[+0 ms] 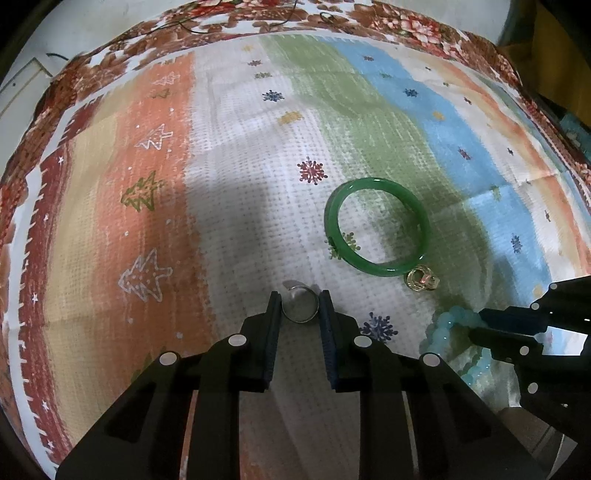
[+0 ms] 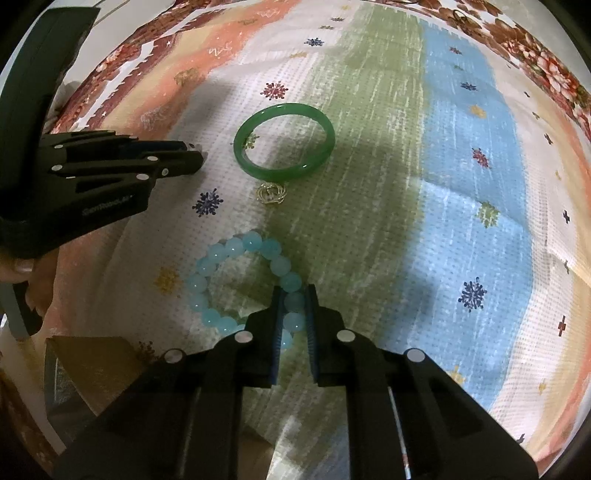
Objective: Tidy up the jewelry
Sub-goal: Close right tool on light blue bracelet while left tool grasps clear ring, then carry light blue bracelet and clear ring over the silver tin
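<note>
On the colourful patterned cloth [image 1: 240,184] a silver ring [image 1: 300,310] lies between the fingers of my left gripper [image 1: 300,293], whose pads press its two sides. My left gripper [image 2: 197,153] also shows from the side in the right wrist view. A light blue bead bracelet [image 2: 229,247] lies on the cloth, and my right gripper [image 2: 294,288] is shut on the beads of its right side. The left wrist view has the right gripper [image 1: 476,324] on the bracelet [image 1: 443,328] too. A green bangle [image 2: 239,147] [image 1: 369,266] lies flat beyond, with a small gold ornament [image 2: 272,194] [image 1: 421,279] touching its near edge.
A brown box [image 2: 92,362] stands at the cloth's near left corner. A person's finger [image 2: 22,266] shows behind the left gripper. A floral cloth border [image 1: 406,26] and thin dark cords [image 1: 192,27] run along the far edge.
</note>
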A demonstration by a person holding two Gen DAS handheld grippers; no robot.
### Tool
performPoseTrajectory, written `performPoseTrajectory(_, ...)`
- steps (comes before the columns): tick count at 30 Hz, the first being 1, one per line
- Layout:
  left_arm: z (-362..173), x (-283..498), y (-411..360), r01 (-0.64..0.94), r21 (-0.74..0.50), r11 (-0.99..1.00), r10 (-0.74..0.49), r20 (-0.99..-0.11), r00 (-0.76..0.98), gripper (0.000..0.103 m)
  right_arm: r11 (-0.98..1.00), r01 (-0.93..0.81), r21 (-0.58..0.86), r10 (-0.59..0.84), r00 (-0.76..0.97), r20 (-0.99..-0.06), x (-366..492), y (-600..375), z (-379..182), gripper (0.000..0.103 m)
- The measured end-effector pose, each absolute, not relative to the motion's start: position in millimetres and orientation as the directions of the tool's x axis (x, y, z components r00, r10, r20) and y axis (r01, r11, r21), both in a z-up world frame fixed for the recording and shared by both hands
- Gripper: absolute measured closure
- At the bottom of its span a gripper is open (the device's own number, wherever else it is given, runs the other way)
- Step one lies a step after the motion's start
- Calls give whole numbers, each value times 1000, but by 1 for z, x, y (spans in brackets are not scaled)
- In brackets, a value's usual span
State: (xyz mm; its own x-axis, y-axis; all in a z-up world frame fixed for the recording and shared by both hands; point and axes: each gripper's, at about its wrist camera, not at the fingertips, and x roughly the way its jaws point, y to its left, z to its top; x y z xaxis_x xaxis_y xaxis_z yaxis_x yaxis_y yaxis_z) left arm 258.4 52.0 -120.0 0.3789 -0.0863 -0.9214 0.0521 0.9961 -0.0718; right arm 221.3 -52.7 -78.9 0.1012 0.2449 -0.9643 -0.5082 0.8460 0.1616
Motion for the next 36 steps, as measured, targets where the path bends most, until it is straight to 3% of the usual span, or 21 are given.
performPoseTrajectory(36,-48,192,29,88,-117,989,-145,-858,494,83,848,-481,225,378,249,-892,187,-70,11,90)
